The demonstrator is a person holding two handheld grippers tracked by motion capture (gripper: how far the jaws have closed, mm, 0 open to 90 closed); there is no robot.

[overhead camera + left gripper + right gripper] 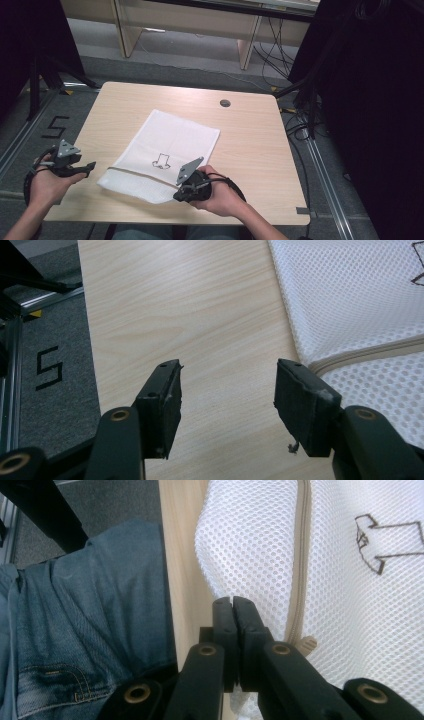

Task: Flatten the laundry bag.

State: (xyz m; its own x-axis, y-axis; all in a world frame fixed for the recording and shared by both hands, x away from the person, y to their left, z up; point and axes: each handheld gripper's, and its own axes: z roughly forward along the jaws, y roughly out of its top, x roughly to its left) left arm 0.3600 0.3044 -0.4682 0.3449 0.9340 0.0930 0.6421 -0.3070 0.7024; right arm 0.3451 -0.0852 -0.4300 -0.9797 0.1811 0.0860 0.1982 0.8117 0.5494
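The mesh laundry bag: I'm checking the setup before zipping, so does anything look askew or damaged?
The mesh laundry bag lies skewed to the table edges, its near corner puffed up where the right gripper pinches it. No damage shows.

Left gripper [227,400] fingers apart, right gripper [233,611] fingers together

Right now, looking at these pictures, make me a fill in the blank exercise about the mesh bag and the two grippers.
1. The white mesh bag lies on a ____ table.
2. The right gripper has its fingers ____ at the bag's near edge.
3. The left gripper has its fingers ____, with bare tabletop between them.
4. The drawing on the bag is a dark outline of a ____.

Missing words: wooden; shut; open; shirt
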